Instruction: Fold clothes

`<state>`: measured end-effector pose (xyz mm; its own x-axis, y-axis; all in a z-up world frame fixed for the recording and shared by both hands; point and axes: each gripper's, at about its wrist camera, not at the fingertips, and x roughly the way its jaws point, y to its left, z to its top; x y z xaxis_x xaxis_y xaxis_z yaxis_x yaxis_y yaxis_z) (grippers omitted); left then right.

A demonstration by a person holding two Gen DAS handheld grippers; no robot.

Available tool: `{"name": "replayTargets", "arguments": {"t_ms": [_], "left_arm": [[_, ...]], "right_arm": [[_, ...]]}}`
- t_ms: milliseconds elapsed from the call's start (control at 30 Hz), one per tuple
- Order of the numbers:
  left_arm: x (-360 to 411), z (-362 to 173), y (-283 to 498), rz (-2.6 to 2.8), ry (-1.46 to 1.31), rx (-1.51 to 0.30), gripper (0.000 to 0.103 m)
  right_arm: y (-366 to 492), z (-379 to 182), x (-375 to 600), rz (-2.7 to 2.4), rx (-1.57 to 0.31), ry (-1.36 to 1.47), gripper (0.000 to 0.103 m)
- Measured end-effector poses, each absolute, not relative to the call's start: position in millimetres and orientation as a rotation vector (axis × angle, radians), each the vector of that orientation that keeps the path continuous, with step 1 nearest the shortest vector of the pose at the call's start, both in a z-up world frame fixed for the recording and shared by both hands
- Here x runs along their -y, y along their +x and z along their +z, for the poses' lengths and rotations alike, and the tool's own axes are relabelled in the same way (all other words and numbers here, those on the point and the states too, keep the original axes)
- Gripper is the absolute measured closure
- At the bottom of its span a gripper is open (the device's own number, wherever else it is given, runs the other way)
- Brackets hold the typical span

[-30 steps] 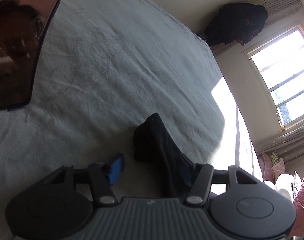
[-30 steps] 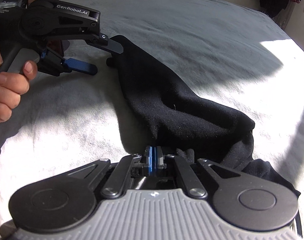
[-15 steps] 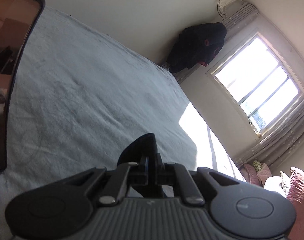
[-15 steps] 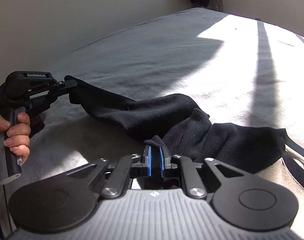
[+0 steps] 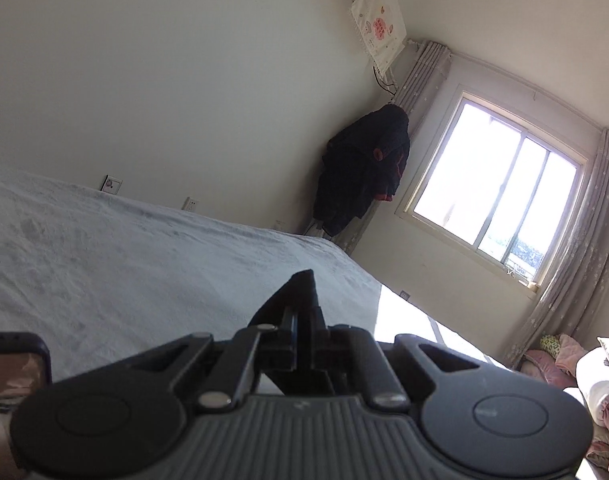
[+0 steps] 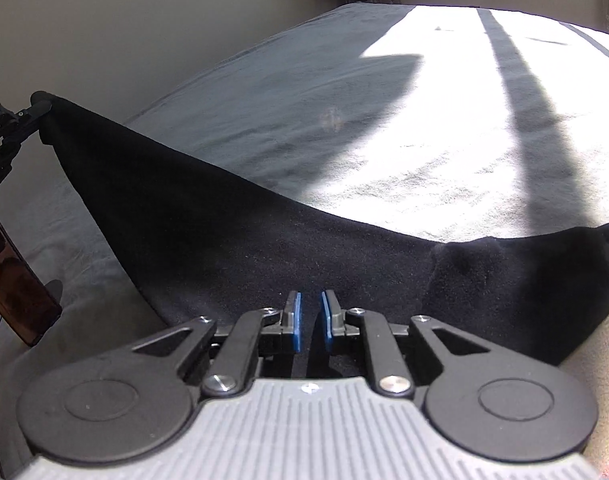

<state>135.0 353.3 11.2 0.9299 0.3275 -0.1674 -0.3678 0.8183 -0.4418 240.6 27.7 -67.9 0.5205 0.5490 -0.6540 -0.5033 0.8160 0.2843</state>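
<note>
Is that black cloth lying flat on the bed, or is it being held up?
Partly held up. The left gripper is shut on one corner of the black cloth, lifting it off the bed, while the rest sags.

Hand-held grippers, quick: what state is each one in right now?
Left hand-held gripper: shut on the black garment.
Right hand-held gripper: open; its jaws have just been opening, garment lying just beyond them.

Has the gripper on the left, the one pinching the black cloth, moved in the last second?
Yes. The left gripper has lifted the black garment corner off the bed.
</note>
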Motion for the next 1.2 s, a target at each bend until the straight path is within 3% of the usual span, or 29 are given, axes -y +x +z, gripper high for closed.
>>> {"name": "replayTargets", "arguments": {"t_ms": [133, 300, 367, 433, 500, 900, 1200], "left_arm": [[-349.3, 15.0, 130.1, 0.461, -0.368, -0.131, 0.097], [-339.4, 25.5, 135.9, 0.56, -0.222, -0.222, 0.094], [-336.7, 32.1, 131.4, 0.585, -0.205, -0.208, 0.089], [-338.0, 37.6, 126.6, 0.585, -0.212, -0.201, 0.074], [-339.2, 41.9, 122.9, 0.578, -0.226, -0.201, 0.069], [-281.6, 4.8, 158.4, 0.277, -0.221, -0.407, 0.06], [-225.5, -52.8, 192.4, 0.181, -0.039, -0.55, 0.06]], "right_arm": [[232.0, -74.8, -50.4, 0.629, -0.741, 0.045, 0.077], [223.3, -77.0, -73.7, 0.633, -0.697, 0.02, 0.061], [222.8, -77.1, -82.4, 0.629, -0.68, -0.014, 0.06], [221.8, -76.5, -87.9, 0.635, -0.672, -0.023, 0.06], [221.8, -74.1, -90.6, 0.654, -0.675, -0.01, 0.058], [227.9, -24.3, 17.2, 0.492, -0.619, 0.166, 0.056], [234.7, -67.2, 76.5, 0.359, -0.655, 0.353, 0.056]]}}
